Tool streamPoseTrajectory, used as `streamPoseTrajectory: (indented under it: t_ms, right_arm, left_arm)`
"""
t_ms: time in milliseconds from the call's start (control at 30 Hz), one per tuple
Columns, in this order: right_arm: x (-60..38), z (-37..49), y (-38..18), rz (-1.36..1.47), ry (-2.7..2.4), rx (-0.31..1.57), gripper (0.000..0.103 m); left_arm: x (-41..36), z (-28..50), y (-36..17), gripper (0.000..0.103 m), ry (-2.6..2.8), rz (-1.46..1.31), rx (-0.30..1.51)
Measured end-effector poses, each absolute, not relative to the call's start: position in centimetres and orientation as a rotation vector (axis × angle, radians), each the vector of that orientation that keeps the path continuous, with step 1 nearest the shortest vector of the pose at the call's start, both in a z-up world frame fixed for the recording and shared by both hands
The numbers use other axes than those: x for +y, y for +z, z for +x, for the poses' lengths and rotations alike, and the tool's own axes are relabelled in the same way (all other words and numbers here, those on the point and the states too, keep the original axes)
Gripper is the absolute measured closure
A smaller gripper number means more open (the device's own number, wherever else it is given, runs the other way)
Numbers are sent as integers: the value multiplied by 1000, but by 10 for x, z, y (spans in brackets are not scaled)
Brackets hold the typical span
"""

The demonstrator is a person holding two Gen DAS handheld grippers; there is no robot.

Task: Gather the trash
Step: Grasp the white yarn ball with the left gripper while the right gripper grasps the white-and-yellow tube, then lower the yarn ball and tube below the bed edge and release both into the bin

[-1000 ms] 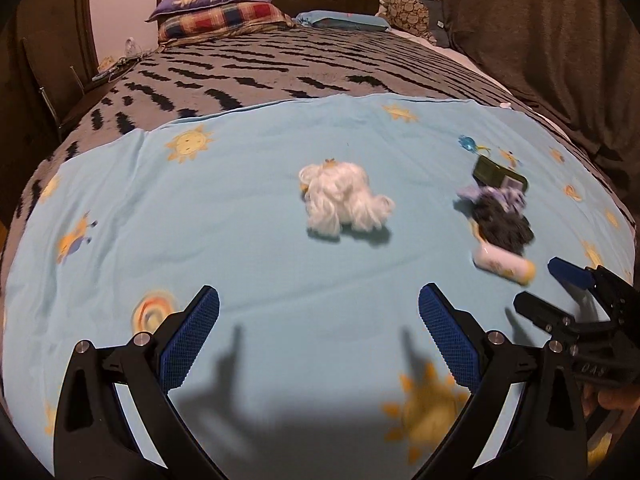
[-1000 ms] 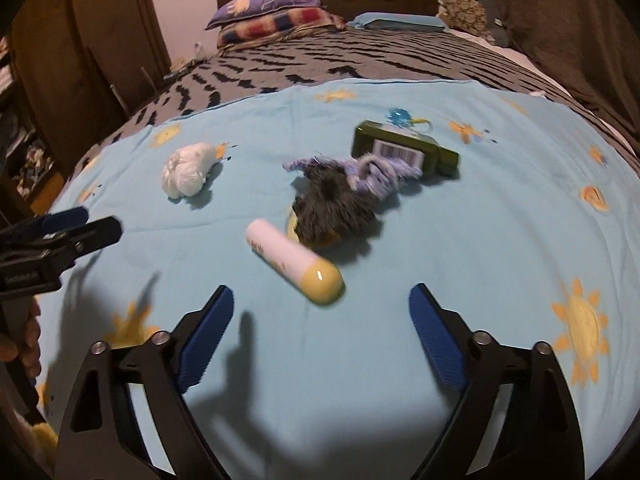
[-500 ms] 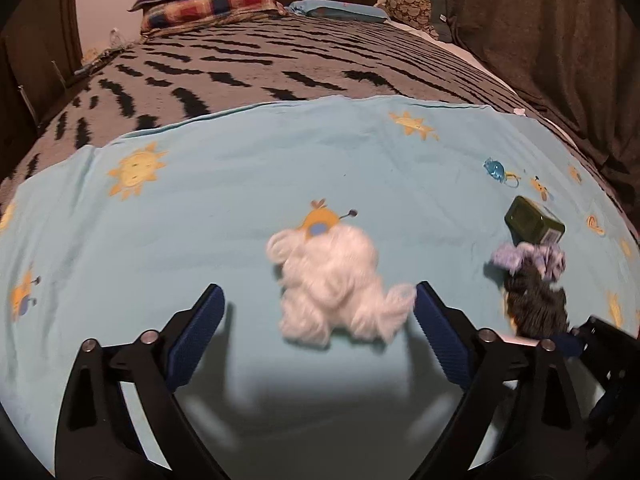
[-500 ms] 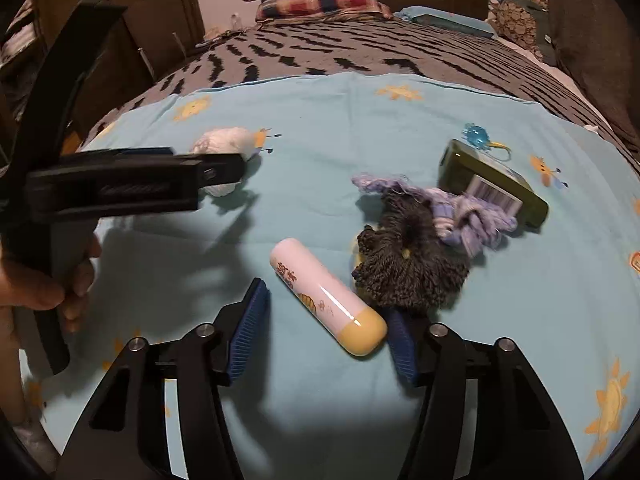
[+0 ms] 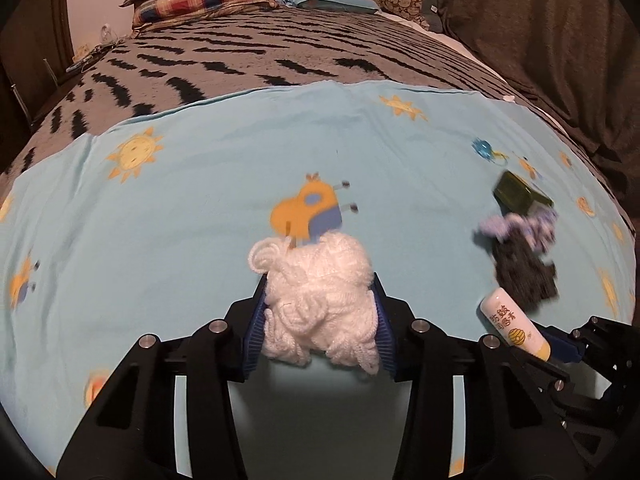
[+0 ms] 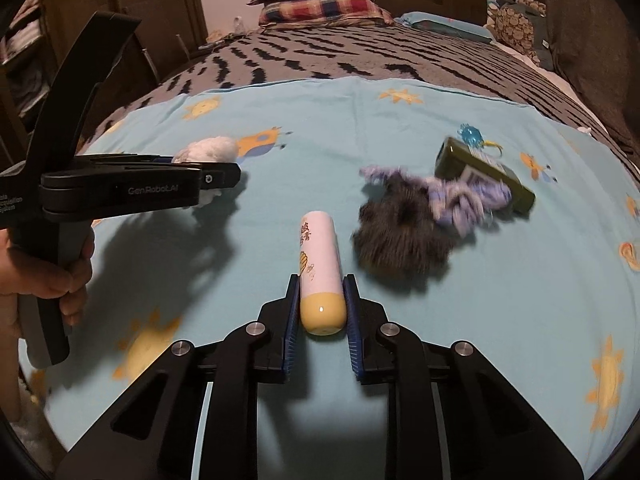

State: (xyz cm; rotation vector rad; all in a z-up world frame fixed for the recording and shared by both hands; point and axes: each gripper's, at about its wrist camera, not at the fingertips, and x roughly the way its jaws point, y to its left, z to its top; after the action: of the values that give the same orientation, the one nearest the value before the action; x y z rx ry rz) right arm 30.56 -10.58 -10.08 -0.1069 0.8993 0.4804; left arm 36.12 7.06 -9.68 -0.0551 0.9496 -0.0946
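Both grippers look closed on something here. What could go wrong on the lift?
The left gripper squeezes only the soft white yarn bundle; loose loops hang below and could snag or slip. The right gripper pinches the smooth tube at its yellow cap end, so the long body may pivot or slide out.

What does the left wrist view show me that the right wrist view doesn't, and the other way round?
Only the left wrist view shows the left gripper from behind, its fingers closed on the white yarn ball.

Only the right wrist view shows the right gripper closed around the yellow cap end of the tube, plus the person's left hand on the other gripper's handle.

Both show the tube, the yarn ball, the dark fuzzy clump with purple yarn, the green bottle, and the light blue sheet.
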Motion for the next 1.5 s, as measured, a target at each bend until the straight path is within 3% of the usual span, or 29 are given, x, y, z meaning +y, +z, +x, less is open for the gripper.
streamPoseTrajectory:
  t_ms: [767,1000,1500]
  right_arm:
    - [-197,101,-95,22,395,862,81]
    - [-220,61,-126,74,372,918,81]
    - [-216,31,-206,87,349,1102,81]
  left_arm:
    - [7,98,-77,59,-316,-36,861]
    - [-6,42,-105,59,-382,-61,875]
    - [-36,17,-205,59,-405,-53,1040]
